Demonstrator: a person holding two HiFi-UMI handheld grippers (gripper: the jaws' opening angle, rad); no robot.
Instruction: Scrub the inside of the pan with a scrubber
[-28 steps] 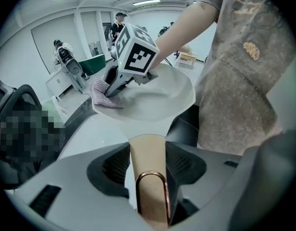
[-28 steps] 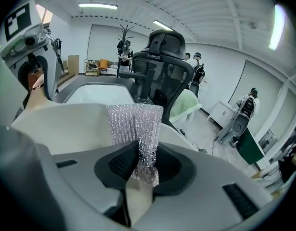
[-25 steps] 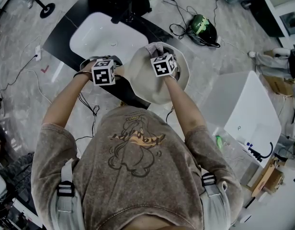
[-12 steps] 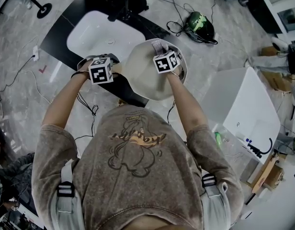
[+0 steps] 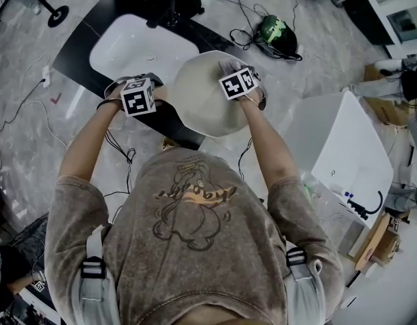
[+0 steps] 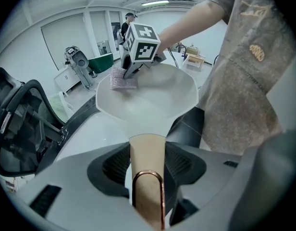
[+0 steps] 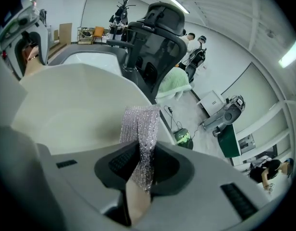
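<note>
My left gripper [image 6: 147,166] clamps the handle [image 6: 147,146], steadying the pan [image 6: 157,105] above the counter [image 5: 169,128] right of the sink [image 5: 130,49], so I press the right gripper's [image 7: 142,170] pinched scrubber [image 7: 140,124] flat and circle firmly.

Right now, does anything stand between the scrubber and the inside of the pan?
Nothing visible does. The scrubber, clamped in the right tongs, lies against the inner wall of the pan near its far rim; the pan is bare inside. The left tongs grip the handle.
</note>
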